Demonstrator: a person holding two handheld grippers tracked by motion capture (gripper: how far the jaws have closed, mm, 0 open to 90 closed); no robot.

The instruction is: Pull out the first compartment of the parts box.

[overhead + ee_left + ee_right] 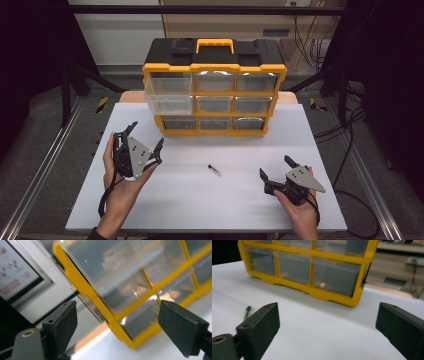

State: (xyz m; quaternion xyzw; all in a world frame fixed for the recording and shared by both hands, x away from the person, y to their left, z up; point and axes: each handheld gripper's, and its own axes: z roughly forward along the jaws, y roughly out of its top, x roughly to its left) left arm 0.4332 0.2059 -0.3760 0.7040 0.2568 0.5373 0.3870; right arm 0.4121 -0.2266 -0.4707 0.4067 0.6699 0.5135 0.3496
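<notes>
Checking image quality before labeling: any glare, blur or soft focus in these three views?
High view: sharp, evenly lit, white glare on the top row of the drawer organizer, surroundings dark. Left gripper view: organizer close and soft, with reflections on the clear drawers; the jaws are crisper. Right gripper view: slightly soft overall; the small screw on the table is blurred.

High view overhead, facing forward; both claw views low, sharing organizer (215,95).
</notes>
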